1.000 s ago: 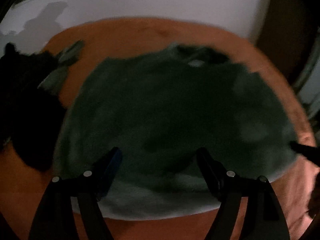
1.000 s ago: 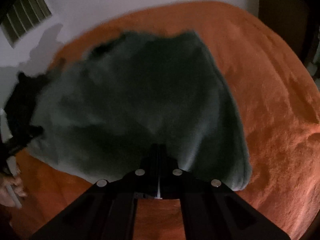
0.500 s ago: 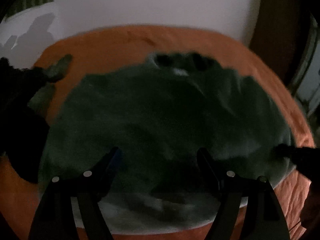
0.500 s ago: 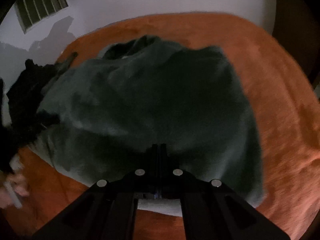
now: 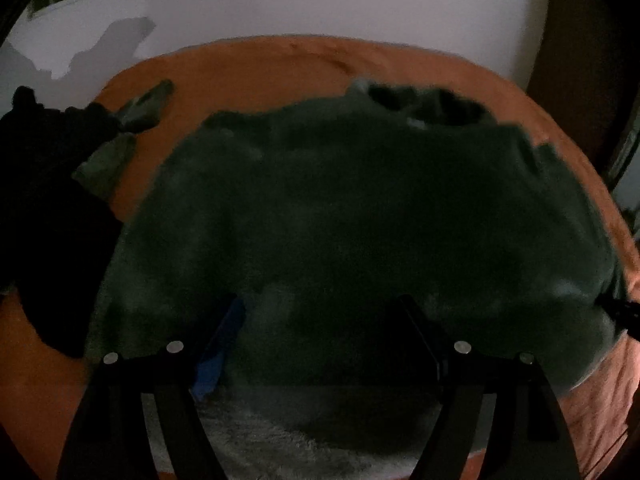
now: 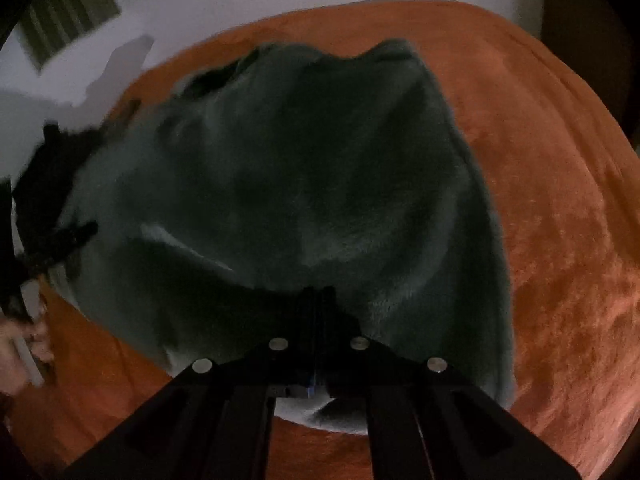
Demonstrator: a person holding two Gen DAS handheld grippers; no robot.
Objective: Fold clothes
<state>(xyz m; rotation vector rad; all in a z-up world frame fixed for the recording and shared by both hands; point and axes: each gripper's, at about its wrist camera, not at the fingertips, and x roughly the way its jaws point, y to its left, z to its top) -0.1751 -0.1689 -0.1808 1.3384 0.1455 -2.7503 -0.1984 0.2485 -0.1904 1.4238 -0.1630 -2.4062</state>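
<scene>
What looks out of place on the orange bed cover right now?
The fuzzy dark green sweater lies rumpled rather than flat on the orange bed cover. A black garment and an olive cloth lie crumpled beside it.

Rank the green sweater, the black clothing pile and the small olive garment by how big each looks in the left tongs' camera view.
1. Green sweater, largest by far.
2. Black clothing pile, partly cut off at the edge.
3. Small olive garment, farther away, so its real size is unsure.
</scene>
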